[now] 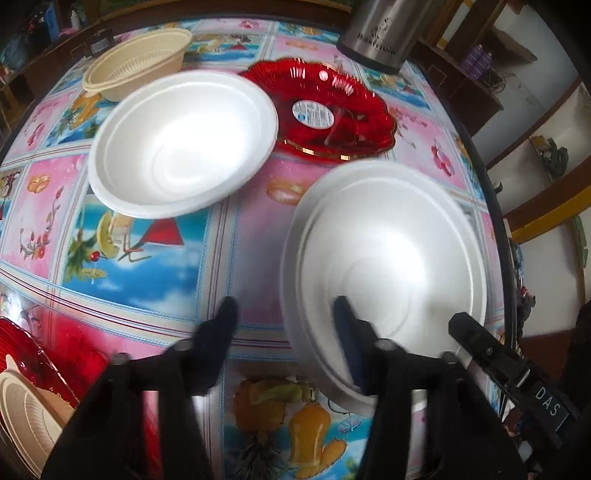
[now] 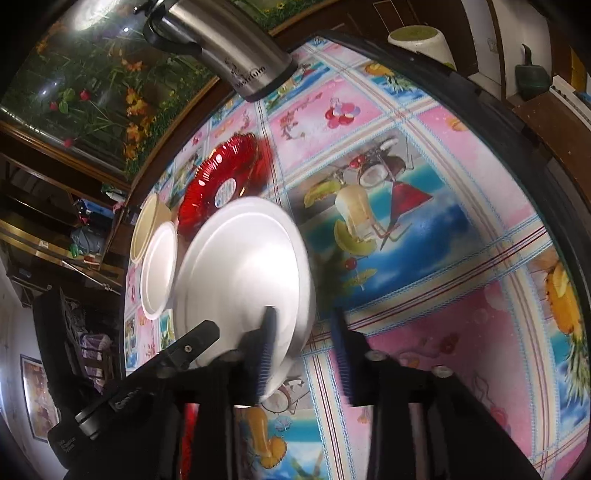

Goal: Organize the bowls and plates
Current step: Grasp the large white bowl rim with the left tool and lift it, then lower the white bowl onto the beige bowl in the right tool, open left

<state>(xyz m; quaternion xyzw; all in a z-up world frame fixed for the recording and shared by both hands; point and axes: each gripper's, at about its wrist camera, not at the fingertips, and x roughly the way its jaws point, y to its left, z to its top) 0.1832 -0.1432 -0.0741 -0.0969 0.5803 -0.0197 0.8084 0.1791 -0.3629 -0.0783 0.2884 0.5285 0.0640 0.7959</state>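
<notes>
A white foam bowl (image 1: 388, 258) sits on the patterned tablecloth near both grippers. My left gripper (image 1: 284, 325) straddles its left rim, one finger inside the bowl and the other over the cloth, and the outer pad stands clear of the rim. My right gripper (image 2: 303, 332) straddles the opposite rim of the same bowl (image 2: 240, 266), with a shadowed gap between the rim and its outer finger. A second white bowl (image 1: 181, 144) lies further back. Behind it are a red plate (image 1: 325, 110) and a beige bowl (image 1: 140, 62).
A steel flask (image 1: 384, 33) stands at the far table edge. Another red plate (image 1: 29, 354) carrying a beige bowl (image 1: 22, 406) sits at the near left corner. The dark table rim (image 2: 517, 129) curves round to the right, with shelves and clutter beyond.
</notes>
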